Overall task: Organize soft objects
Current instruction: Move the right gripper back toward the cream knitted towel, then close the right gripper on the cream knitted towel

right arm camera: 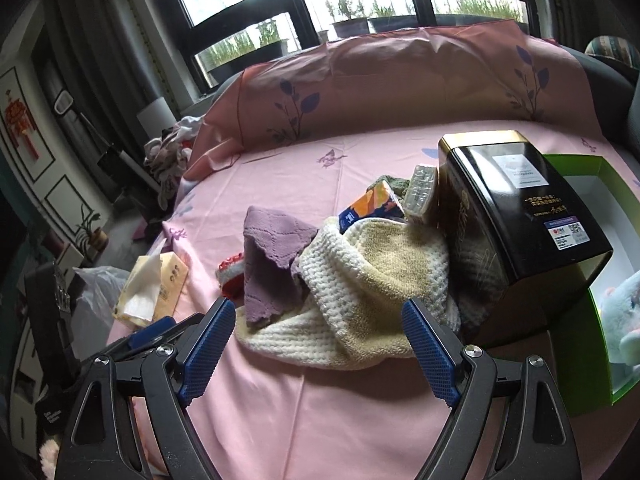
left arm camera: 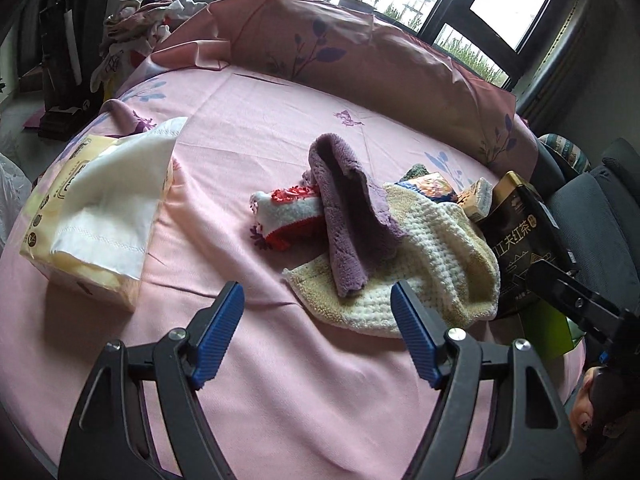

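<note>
A cream and yellow knitted towel lies crumpled on the pink sheet. A purple cloth is draped over its left side. Under the purple cloth a red and white cloth sticks out. My left gripper hovers open just in front of the towel's near edge, nothing between its fingers. My right gripper is open too, its blue pads flanking the towel from the near side without touching it. A pale blue plush toy lies in a green box.
A black tea tin stands right of the towel, with small tissue packs behind the towel. An opened tissue pack lies at left. A pink pillow lines the far side. Clothes pile beyond the bed.
</note>
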`<state>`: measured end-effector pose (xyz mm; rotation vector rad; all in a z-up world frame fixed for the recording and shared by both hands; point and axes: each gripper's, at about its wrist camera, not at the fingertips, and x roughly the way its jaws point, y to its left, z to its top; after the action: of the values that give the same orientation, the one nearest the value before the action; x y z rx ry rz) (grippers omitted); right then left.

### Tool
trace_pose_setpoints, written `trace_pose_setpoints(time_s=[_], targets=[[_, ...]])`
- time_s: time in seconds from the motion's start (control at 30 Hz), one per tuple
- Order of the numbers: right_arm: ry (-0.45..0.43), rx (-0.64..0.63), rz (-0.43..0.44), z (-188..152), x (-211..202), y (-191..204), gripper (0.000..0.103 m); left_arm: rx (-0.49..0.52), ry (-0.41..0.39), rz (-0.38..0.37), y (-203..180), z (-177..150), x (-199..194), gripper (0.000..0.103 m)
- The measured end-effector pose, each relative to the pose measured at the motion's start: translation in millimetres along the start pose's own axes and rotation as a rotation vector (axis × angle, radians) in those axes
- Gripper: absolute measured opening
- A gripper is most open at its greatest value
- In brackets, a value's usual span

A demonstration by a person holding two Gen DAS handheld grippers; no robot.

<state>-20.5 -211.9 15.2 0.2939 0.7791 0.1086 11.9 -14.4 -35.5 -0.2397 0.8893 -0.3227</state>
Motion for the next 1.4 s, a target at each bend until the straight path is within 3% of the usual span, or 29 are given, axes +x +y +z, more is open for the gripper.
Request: trace_pose_setpoints(time_s=[0.17,0.33,0.37,0.5,0.6,0.77,0.87,0.97,1.07,1.23,1.4], targets=[[0.069,-0.017,-0.066,-4,34,3,0.08,-0.02,0.015,0.01,5,-2,2,0.073],[0.126,-0.102,-0.203,-12,70,8,0.079,-0.017,0.055,0.014,11,-3,8,0.06],[0.134,-0.118,-0.228,-14,76,9,0.072,-0.024,0.061,0.016,13,-2,9,0.059],[0.144,-0.131,-0.263,-15,87,4,0.024,-0.066,0.062,-0.003,21,-1,7,0.059],[0.11,-0.091,-0.172,-11,72,0,0.014,-0.079,0.055,-0.015,24,0,2,0.059],[-0.04,0.017,0.077,2,5,-5,0.013,-0.092,0.029,-0.054,26,3,-8,0.059],[-0.176,0.032,0.088,7,-43,-3,0.013,-0.106,0.035,-0.076,28,4,-8,0.059],[-0.237,0.012,0.118,8,-72,3,0.013,-0.116,0.049,-0.094,28,4,-8,0.059],[-0.224,-0.009,0.122,7,-77,10,0.013,-0.117,0.053,-0.122,28,5,-10,0.059],[-0.077,-0.008,0.241,4,-37,25,0.013,-0.14,0.015,-0.1,40,10,-22,0.059],[0.063,0.01,0.405,-8,3,39,0.013,-0.139,0.048,-0.117,45,9,-23,0.059]])
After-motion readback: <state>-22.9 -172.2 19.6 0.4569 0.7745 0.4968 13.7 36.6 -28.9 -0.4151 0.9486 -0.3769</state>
